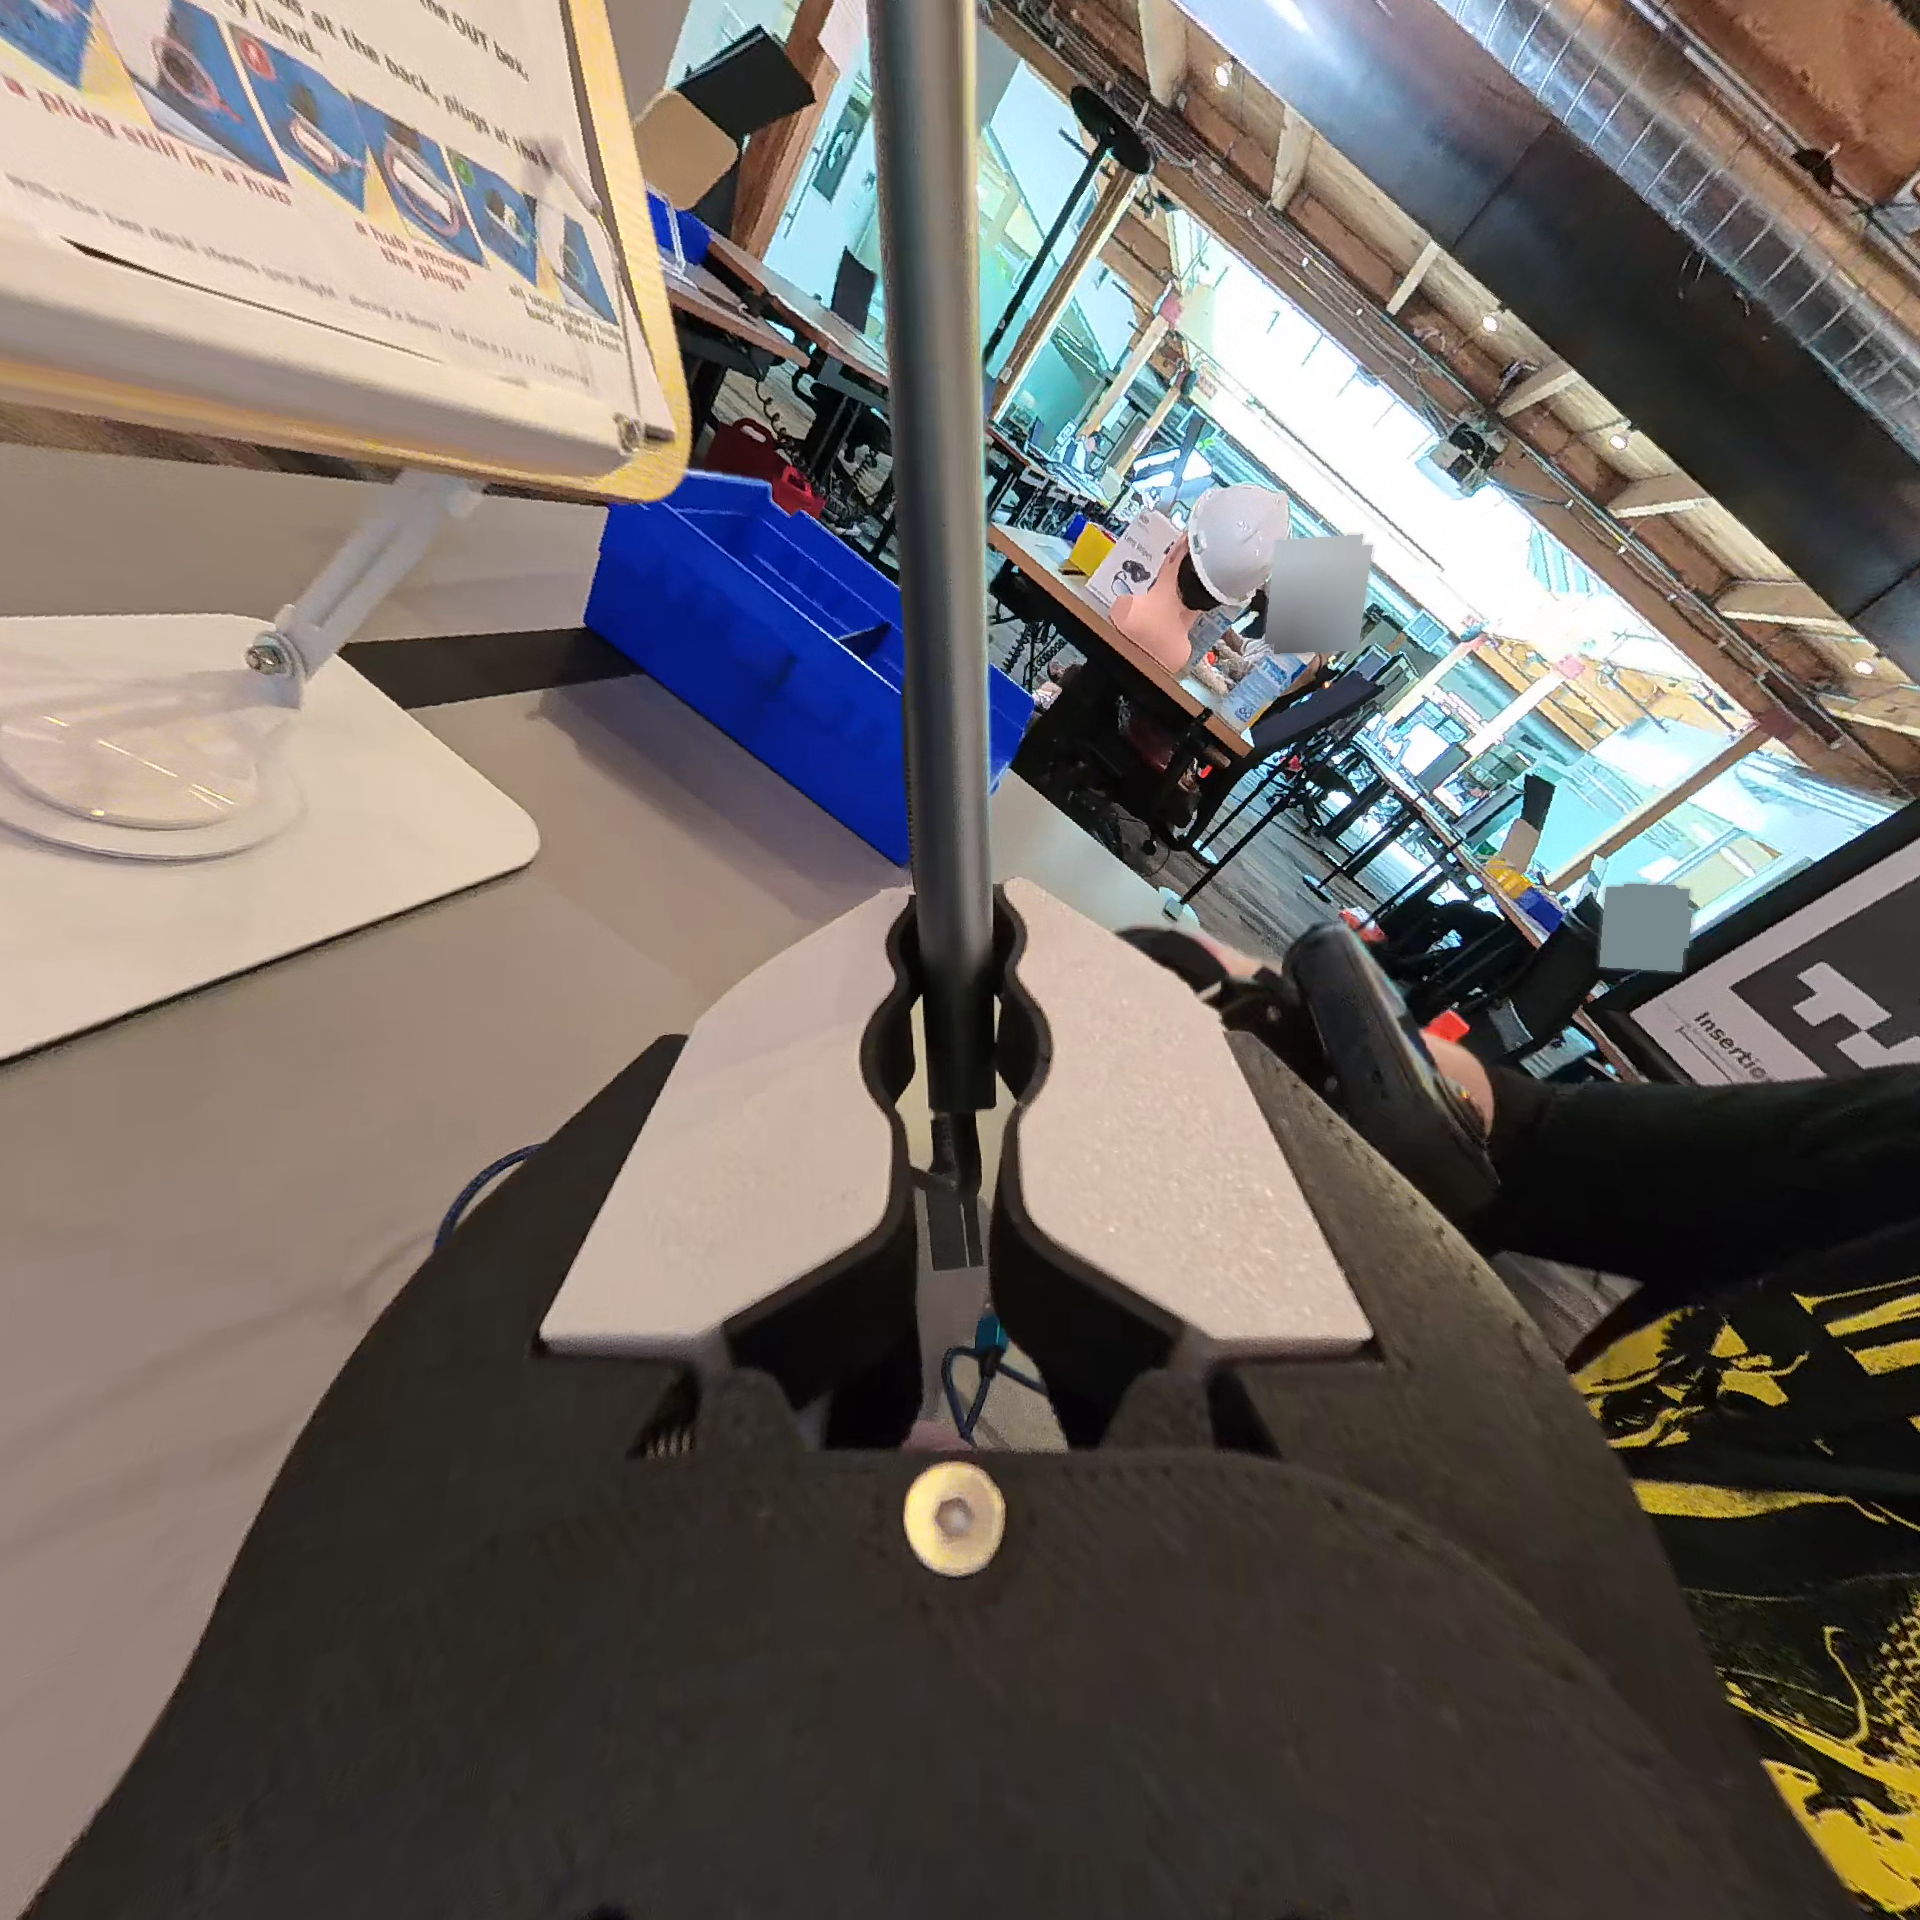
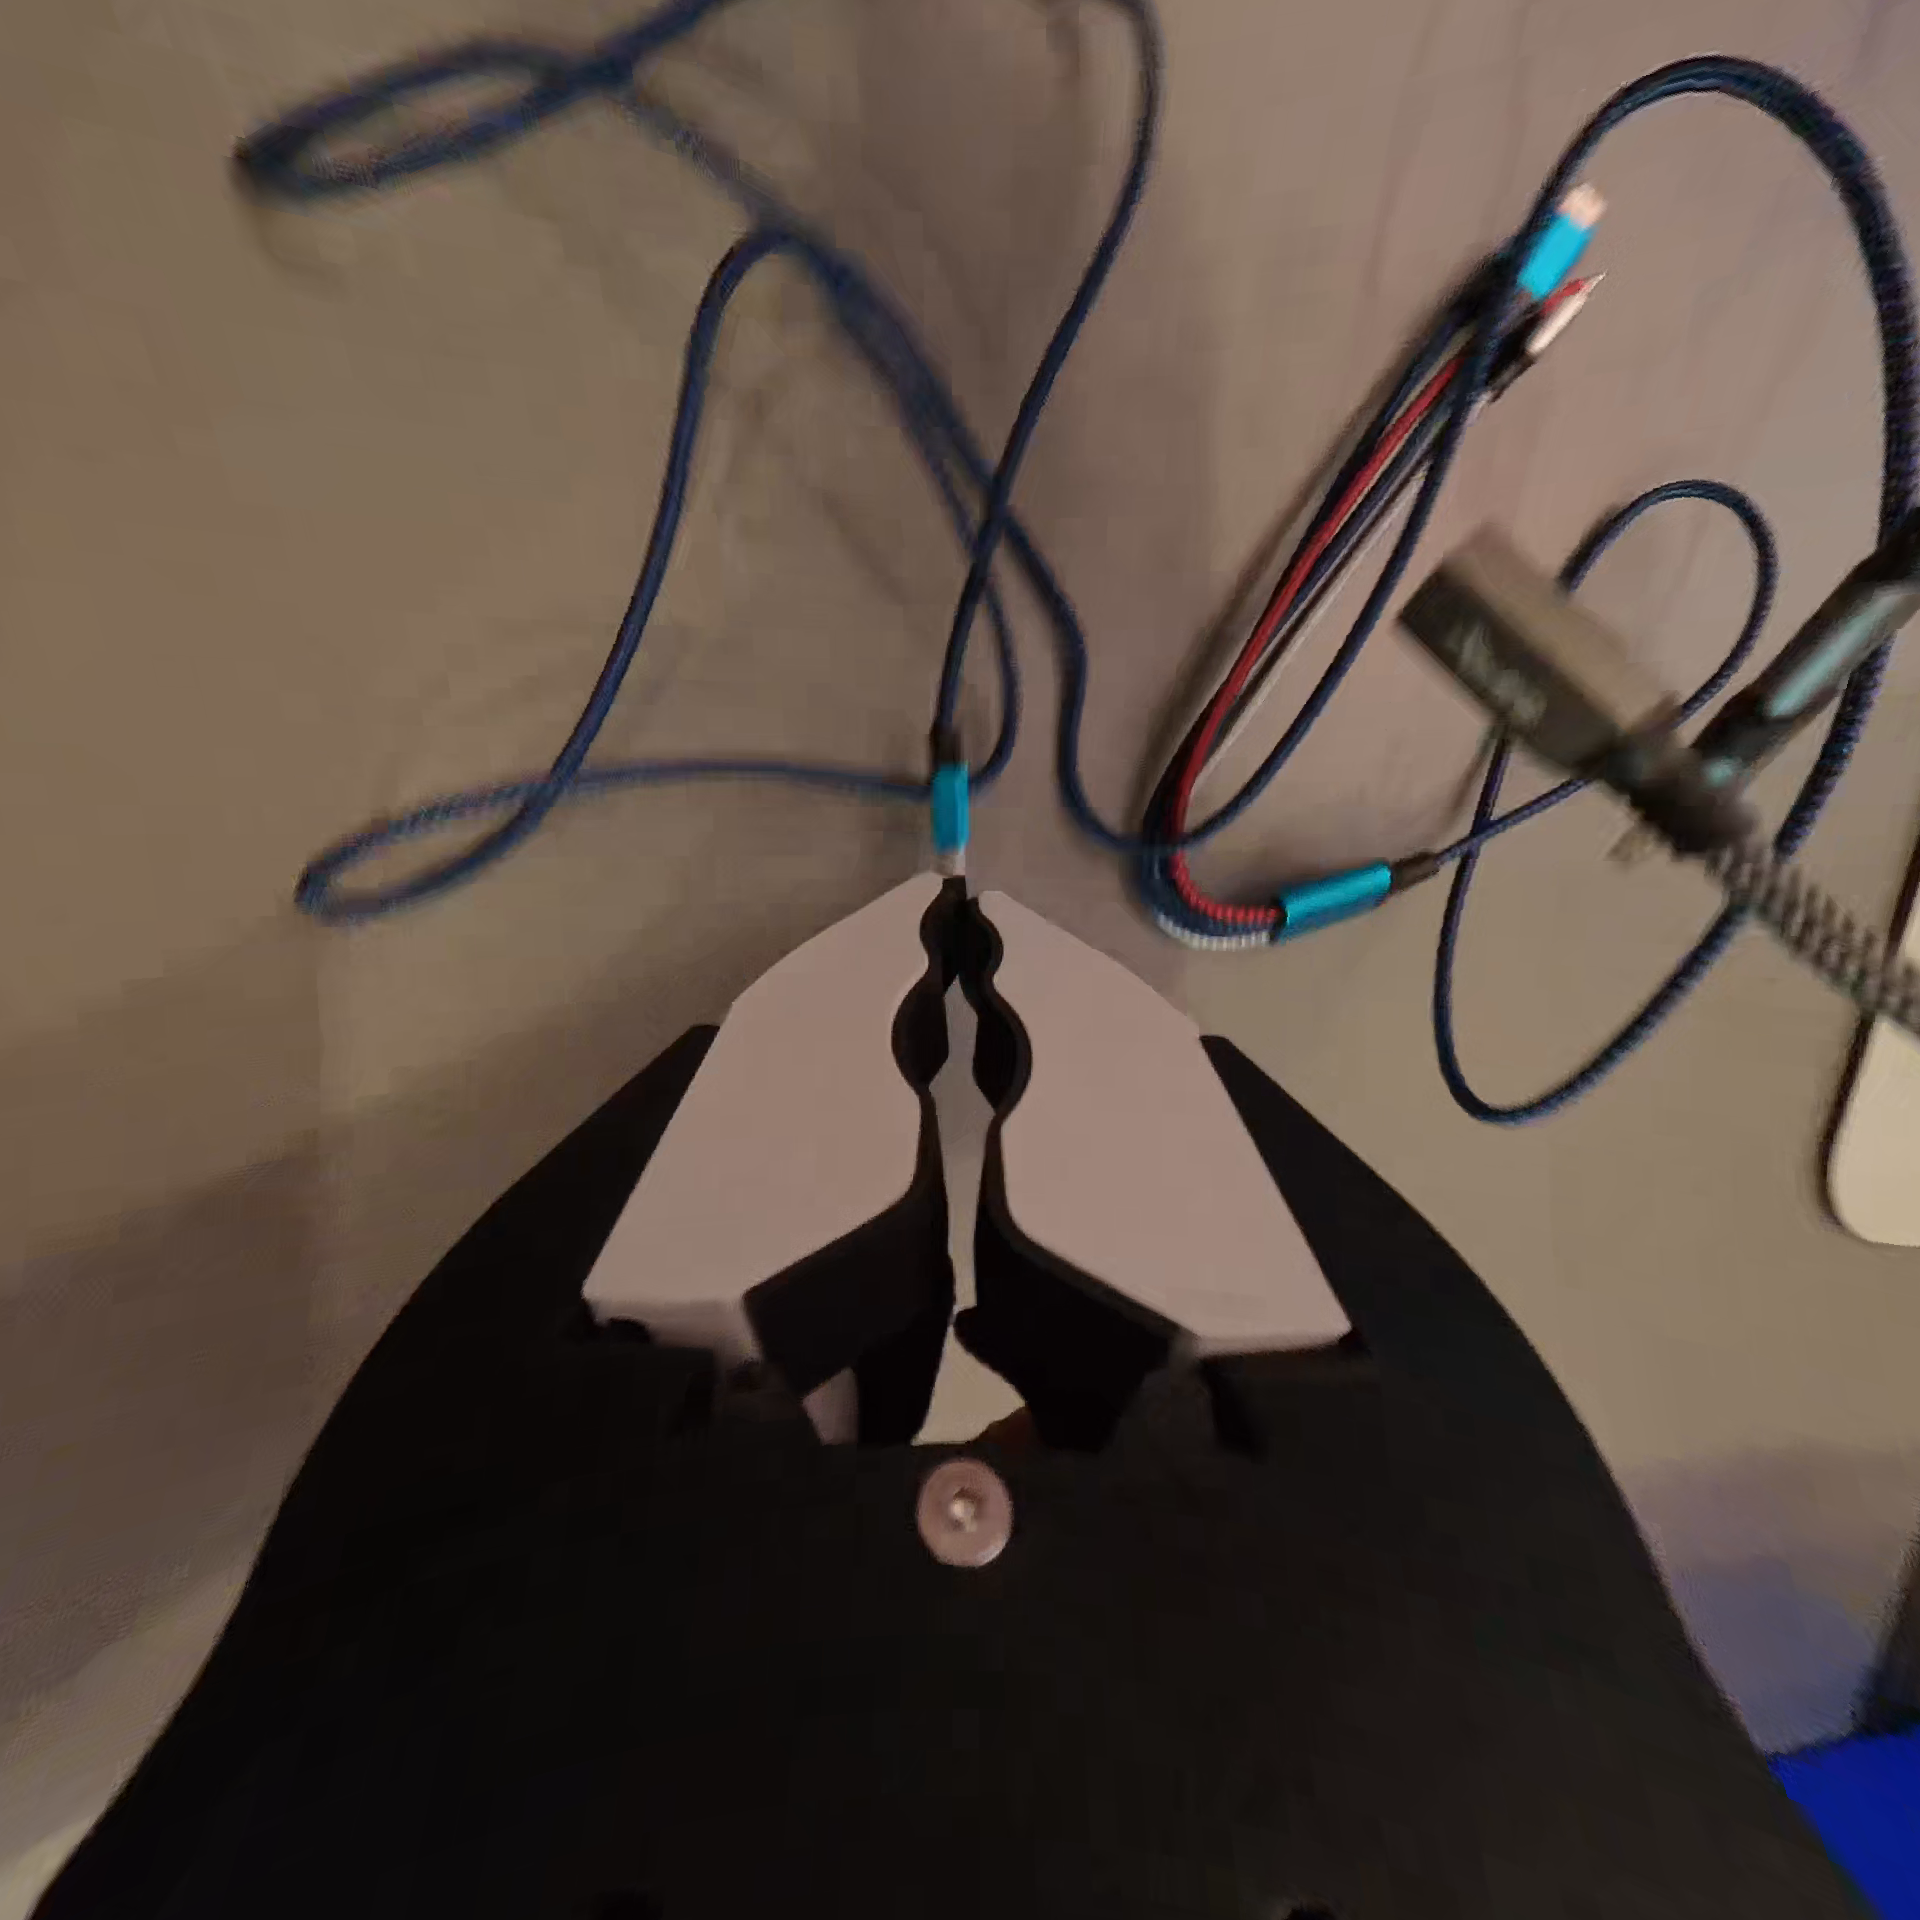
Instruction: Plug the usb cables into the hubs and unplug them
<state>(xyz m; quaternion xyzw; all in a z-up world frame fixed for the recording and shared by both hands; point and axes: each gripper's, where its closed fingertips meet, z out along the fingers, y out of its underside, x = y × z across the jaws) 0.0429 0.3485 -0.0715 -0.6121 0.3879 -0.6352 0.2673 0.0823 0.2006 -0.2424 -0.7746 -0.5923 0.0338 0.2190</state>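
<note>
While the left gripper (image 1: 951,935) grips a grey USB hub (image 1: 930,520) between its pads, the hub's long axis runs straight out along the fingers, its far end pointing up and away. The right gripper (image 2: 954,904) is nearly closed, its tips pinching the metal end of a cyan-sleeved plug (image 2: 950,805). That plug lies directly ahead of the tips, in line with the fingers, metal end toward the gripper, its blue braided cable (image 2: 1039,416) trailing away over the grey table (image 2: 312,520). A second hub (image 2: 1507,644) lies to the right, well apart.
</note>
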